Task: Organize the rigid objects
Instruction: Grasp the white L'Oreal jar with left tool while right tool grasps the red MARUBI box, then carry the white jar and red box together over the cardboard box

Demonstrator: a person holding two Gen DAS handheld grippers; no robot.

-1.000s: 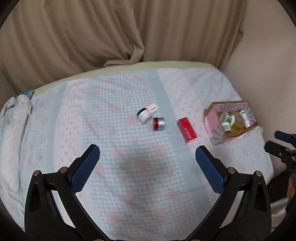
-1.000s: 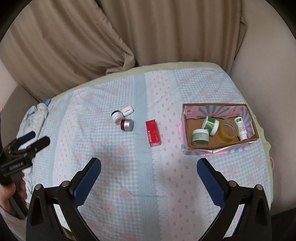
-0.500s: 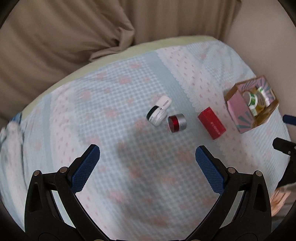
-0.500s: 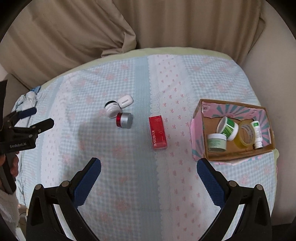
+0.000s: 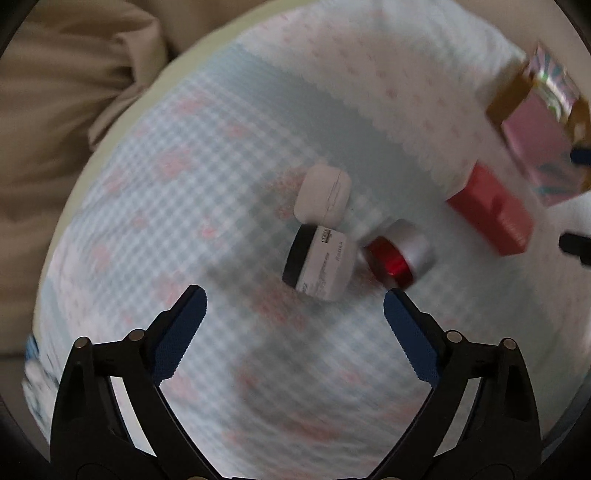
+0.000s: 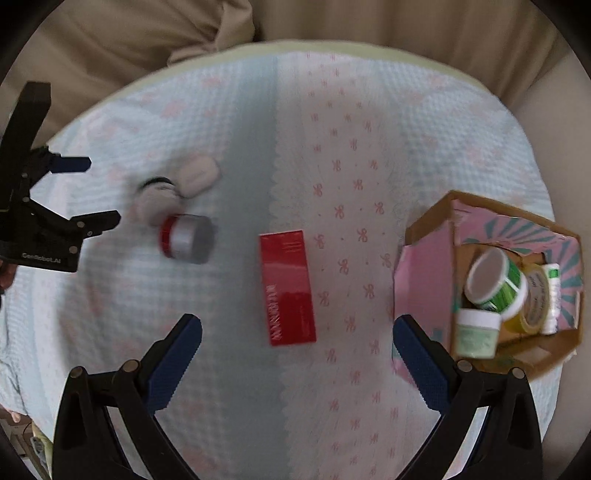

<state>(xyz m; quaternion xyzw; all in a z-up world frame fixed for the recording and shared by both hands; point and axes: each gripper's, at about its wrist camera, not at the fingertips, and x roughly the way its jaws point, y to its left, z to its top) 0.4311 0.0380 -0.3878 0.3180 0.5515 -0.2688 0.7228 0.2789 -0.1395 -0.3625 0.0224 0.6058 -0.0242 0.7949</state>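
Observation:
On the checked bedspread lie a white jar with a black lid (image 5: 321,262), a white case (image 5: 323,197), a red-and-silver jar (image 5: 400,253) and a red box (image 5: 491,210). My left gripper (image 5: 293,295) hovers just short of the white jar. Its jaws are closing and its pads touch nothing. My right gripper (image 6: 297,321) stands open over the near end of the red box (image 6: 288,288), pads clear of it. From the right wrist view the left gripper (image 6: 103,190) shows beside the two jars.
A pink cardboard box (image 6: 421,273) on the right holds a green tape roll (image 6: 495,280), a pale green jar (image 6: 476,332), a yellow roll (image 6: 532,302) and a small white bottle (image 6: 552,295). Beige curtains (image 6: 332,22) hang behind the bed (image 6: 480,147).
Both grippers have come down close to the bedspread, so the objects look much larger. The left view has rolled, with the jars now near its tips. The red box now lies between the right fingers.

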